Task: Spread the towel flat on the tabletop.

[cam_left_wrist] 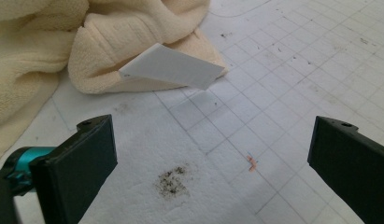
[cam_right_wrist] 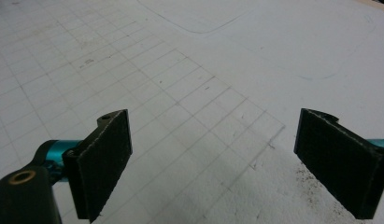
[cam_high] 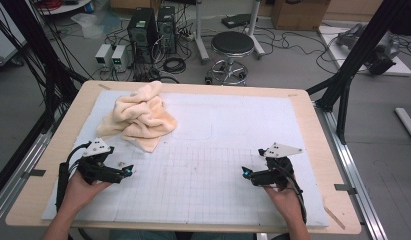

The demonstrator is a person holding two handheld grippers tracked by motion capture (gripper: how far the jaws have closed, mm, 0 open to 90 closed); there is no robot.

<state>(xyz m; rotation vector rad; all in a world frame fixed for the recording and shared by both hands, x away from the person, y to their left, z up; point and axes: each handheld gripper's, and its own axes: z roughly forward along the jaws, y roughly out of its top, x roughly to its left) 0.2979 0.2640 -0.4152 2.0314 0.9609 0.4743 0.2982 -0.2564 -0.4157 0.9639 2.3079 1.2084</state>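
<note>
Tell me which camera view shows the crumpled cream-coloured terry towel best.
The high view: it takes in the whole crumpled cream-coloured terry towel, heaped at the far left of the white gridded mat. The left gripper view has only its near folds, cropped by the frame, with a white tag. The right gripper view looks across bare mat.

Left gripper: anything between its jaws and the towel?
Only bare gridded mat with a dark smudge; left gripper open, towel ahead, per left gripper view.

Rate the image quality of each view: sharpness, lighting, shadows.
High view: even, soft light, mildly soft focus, the towel readable on the white mat. Left gripper view: mat grid and towel sharp, the near black jaws slightly blurred. Right gripper view: dimmer, greyish cast, a soft shadow on the mat between the jaws.
</note>
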